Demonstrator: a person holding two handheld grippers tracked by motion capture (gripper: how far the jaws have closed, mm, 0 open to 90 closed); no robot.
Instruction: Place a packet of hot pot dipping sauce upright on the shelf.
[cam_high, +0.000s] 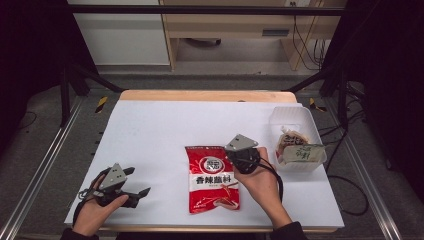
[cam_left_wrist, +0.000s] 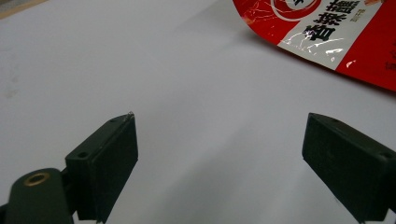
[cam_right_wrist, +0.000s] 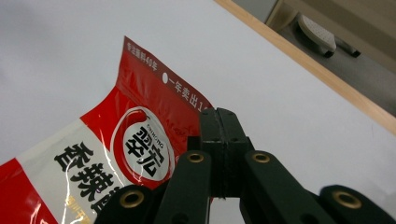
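- High view: a white surface (cam_high: 150, 130) fills the middle of the frame, with a wooden edge along its far side. A red seasoning packet (cam_high: 212, 178) lies flat at lower centre, its printed face up
- High view: the right gripper (cam_high: 239, 154) sits at the packet's upper right corner, held by the right hand (cam_high: 260, 182) coming up from the bottom edge; a grey plate tops it. Whether its fingers touch the packet cannot be told from here
- High view: the left gripper (cam_high: 135, 192) is at lower left, well apart from the packet, held by the left hand (cam_high: 95, 212), its fingers spread and pointing toward the right of the frame
- High view: a clear plastic container (cam_high: 295, 120) stands at the right of the surface, holding wrapped food items (cam_high: 299, 148)
- Left gripper view: the two black fingers (cam_left_wrist: 109, 163) rise from the bottom corners, wide apart with nothing between them but bare white surface; the packet's red and white edge shows at upper right
- Right gripper view: the fingers (cam_right_wrist: 219, 140) are pressed together at centre, right at the packet's upper edge; whether they pinch that edge cannot be told. The packet spreads to the lower left, and the wooden edge runs across the upper right
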